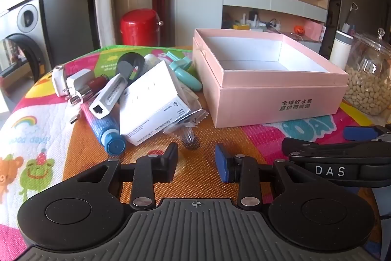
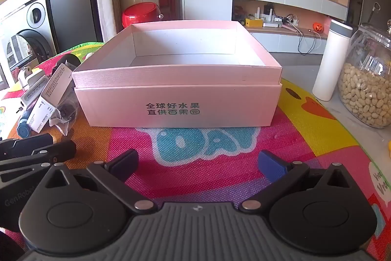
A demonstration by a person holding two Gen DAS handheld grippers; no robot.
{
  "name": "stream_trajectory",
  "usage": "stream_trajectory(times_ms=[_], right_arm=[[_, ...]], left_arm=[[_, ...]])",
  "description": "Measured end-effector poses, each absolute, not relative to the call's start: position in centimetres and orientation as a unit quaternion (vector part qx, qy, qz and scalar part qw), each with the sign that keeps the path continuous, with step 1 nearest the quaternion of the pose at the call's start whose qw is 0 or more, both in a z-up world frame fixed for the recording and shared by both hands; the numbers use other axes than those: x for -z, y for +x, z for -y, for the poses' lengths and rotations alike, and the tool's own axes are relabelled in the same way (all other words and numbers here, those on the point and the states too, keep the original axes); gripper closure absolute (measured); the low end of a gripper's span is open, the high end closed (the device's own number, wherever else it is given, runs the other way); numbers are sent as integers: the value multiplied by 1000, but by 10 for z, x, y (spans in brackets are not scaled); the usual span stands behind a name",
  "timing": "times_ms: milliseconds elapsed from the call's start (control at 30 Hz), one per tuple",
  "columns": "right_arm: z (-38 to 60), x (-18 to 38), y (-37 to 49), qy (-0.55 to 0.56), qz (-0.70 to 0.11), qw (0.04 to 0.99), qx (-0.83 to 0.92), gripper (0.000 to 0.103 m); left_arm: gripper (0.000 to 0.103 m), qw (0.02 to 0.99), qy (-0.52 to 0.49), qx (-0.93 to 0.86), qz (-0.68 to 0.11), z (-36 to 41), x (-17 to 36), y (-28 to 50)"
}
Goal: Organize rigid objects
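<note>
Both claws hover low over the bright cartoon mat (image 2: 220, 177), side by side and tipped downward. The left gripper (image 1: 196, 162) has its jaws partly apart with nothing between them – only bare orange mat shows in the gap. The right gripper (image 2: 198, 163) stands spread wide, and it too holds nothing.

Straight ahead of the right claw sits the pink box (image 2: 178, 102), open-topped, white inside and empty, with dark printed characters on its near wall. From the left claw that same box lies ahead and to the right.

The clutter is piled ahead and to the left of the left claw: a white carton (image 1: 154, 102) lying tilted, a white network adapter (image 1: 107, 99) resting across a blue tube (image 1: 105, 129), a white plug (image 1: 79, 81), a small white charger (image 1: 57, 80), a teal piece (image 1: 185, 72) just beside the box's left wall, and a clear plastic sachet (image 1: 188, 124) nearest the left jaws. A black round thing behind the carton is too hidden to name.

Far to the right of the right claw stand a glass jar of nuts (image 2: 366, 89) and a white bottle (image 2: 332, 60).
</note>
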State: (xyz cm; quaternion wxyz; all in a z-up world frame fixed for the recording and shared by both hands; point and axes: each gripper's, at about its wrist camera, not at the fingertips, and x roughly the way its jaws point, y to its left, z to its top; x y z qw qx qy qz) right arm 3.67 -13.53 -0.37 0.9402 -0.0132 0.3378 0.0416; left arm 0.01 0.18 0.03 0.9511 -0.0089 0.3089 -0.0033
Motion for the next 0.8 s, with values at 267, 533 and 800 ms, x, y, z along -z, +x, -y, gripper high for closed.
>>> stream_trajectory(times_ms=[267,533,800], right_arm=[[135,4,37,-14,-338,940,-41,0],[136,5,36,-13,-338,940,-42,0],[135,4,37,-12,-339,940,-42,0]], left_arm=[[66,951,-10,3,-308,-4,0,0],[66,951,-11,4,-308,-3,0,-1],[66,951,-12,4,-308,-3,0,-1]])
